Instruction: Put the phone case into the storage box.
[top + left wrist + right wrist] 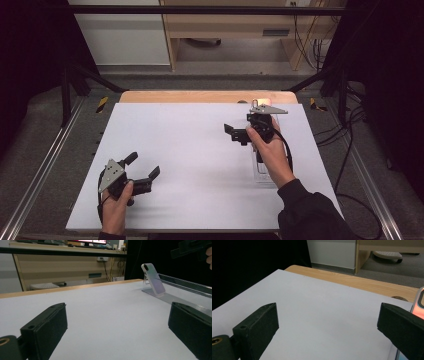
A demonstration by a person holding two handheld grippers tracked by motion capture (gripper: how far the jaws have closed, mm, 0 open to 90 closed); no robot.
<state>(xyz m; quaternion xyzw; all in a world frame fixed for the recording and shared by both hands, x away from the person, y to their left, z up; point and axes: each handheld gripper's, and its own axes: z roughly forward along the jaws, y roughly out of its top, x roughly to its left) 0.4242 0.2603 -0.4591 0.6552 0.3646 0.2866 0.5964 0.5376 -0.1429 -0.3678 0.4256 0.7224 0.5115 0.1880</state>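
A phone (pixel 153 278) leans upright in a clear stand (pixel 160 293) near the white mat's far right. From above its top (pixel 261 102) glows pinkish, and the clear stand (pixel 263 174) runs back under the person's right hand. My right gripper (pixel 241 122) is held just left of the phone, open wide with nothing between the jaws. In the right gripper view (pixel 328 327) the phone's edge (pixel 418 305) shows behind the right jaw. My left gripper (pixel 143 166) rests at the mat's near left, open and empty; its own view (pixel 117 327) looks across the mat to the phone.
The white mat (pixel 190 160) covers a wooden table (pixel 200 96). Metal rails (pixel 45 165) run along both sides. A wooden cabinet (pixel 225 25) stands behind the table, with cables (pixel 345 150) on the floor at the right.
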